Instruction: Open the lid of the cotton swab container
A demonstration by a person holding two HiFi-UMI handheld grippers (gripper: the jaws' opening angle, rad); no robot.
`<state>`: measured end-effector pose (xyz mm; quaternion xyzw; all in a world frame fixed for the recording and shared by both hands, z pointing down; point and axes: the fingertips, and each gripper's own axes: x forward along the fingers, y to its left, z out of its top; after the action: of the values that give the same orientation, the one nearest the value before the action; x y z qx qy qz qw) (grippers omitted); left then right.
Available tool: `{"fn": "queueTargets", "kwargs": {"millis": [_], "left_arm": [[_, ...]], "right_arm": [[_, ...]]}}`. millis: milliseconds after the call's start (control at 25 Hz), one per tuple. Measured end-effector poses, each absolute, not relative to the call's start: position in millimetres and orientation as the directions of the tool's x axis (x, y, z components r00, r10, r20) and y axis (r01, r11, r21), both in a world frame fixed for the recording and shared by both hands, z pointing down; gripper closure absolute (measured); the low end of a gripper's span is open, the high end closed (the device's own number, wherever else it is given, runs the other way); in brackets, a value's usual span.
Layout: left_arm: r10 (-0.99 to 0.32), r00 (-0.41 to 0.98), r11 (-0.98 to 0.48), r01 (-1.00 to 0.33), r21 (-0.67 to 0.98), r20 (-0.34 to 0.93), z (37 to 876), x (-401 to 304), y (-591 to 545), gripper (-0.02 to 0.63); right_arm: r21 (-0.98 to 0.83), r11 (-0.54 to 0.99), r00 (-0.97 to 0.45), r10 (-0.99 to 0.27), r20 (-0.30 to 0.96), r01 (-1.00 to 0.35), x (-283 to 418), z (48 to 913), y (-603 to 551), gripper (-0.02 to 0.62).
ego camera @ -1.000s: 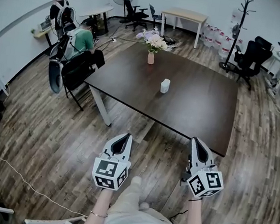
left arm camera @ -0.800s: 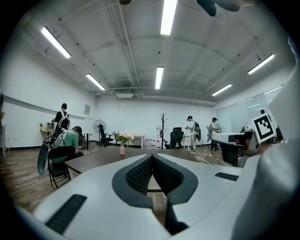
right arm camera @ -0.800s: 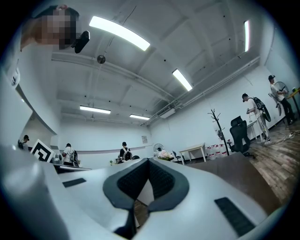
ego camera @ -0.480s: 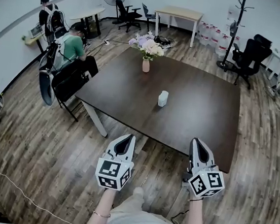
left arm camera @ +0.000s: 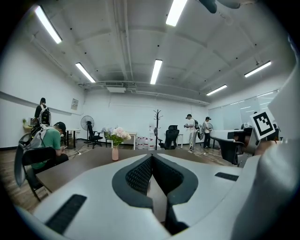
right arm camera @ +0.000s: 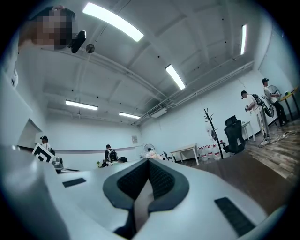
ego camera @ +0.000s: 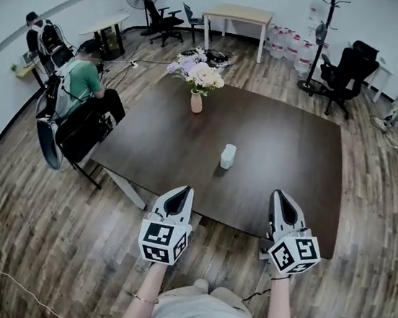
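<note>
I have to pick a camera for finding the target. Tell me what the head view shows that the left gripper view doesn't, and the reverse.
Head view only: the white cotton swab container standing on the dark table, and the marker cube on the left gripper. Left gripper view only: the ceiling light strips, and that gripper's jaws closed with nothing between them. Both: that table, the flower vase, the coat rack and the seated person in green.
</note>
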<state>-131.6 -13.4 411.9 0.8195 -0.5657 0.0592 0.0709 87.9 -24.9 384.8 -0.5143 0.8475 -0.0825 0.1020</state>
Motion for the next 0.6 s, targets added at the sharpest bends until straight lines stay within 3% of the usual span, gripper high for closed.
{"fn": "queueTargets", "kwargs": {"millis": [600], "left_arm": [[-0.888,0.400,-0.392,-0.916,0.084,0.224,436.8,-116.2,-109.6,0.584]], "right_arm": [[-0.266,0.438,-0.450,-0.893,-0.017,-0.859,85.0,407.1,-110.6,0.574]]}}
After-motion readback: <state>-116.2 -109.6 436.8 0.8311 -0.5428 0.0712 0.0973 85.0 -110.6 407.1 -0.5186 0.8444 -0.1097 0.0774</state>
